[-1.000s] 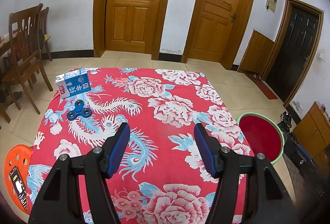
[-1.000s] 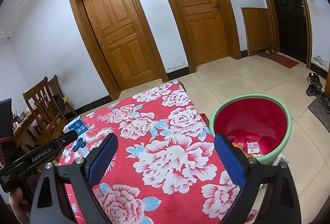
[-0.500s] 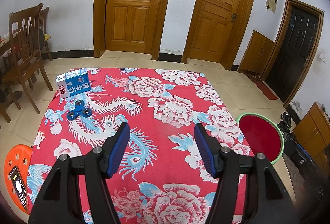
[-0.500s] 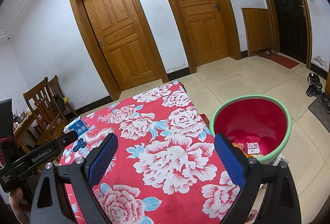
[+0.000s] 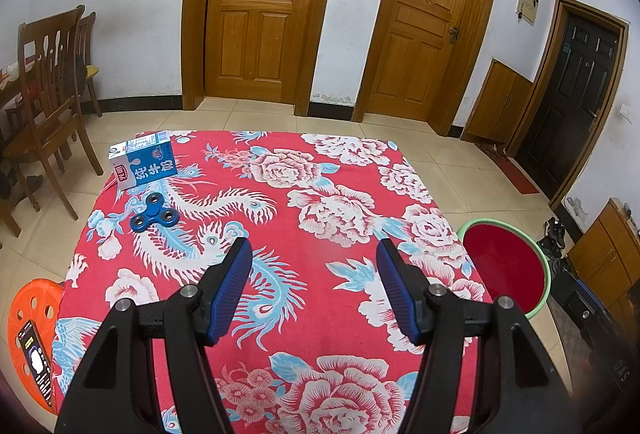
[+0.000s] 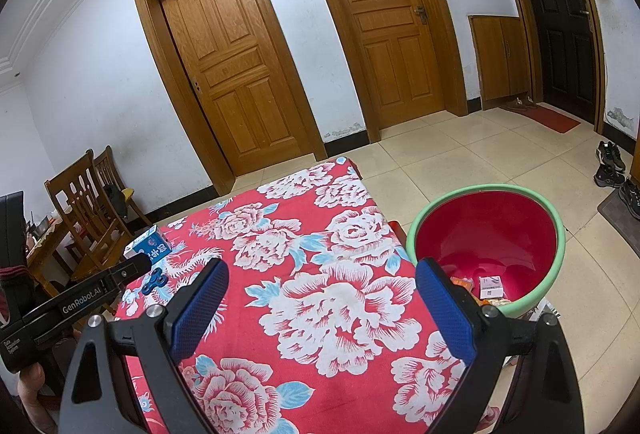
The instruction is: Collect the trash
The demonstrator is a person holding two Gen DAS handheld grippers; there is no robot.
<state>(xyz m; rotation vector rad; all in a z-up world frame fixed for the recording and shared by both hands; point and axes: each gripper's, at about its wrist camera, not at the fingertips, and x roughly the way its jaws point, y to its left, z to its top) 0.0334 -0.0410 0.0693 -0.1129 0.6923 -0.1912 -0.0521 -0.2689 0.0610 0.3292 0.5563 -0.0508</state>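
Observation:
A blue and white milk carton (image 5: 143,164) lies at the far left corner of the red flowered tablecloth (image 5: 320,202); it also shows in the right wrist view (image 6: 151,244). A blue fidget spinner (image 5: 154,217) lies just in front of it. My left gripper (image 5: 314,254) is open and empty above the table's near middle. My right gripper (image 6: 322,276) is open and empty over the table's right side. A green-rimmed red bin (image 6: 486,246) stands on the floor right of the table, with a few scraps of packaging inside.
An orange stool (image 5: 34,318) with a phone on it stands at the table's near left. Wooden chairs (image 5: 48,94) stand at the far left. Shoes (image 6: 610,164) and a mat lie on the floor at the right. Doors line the far wall.

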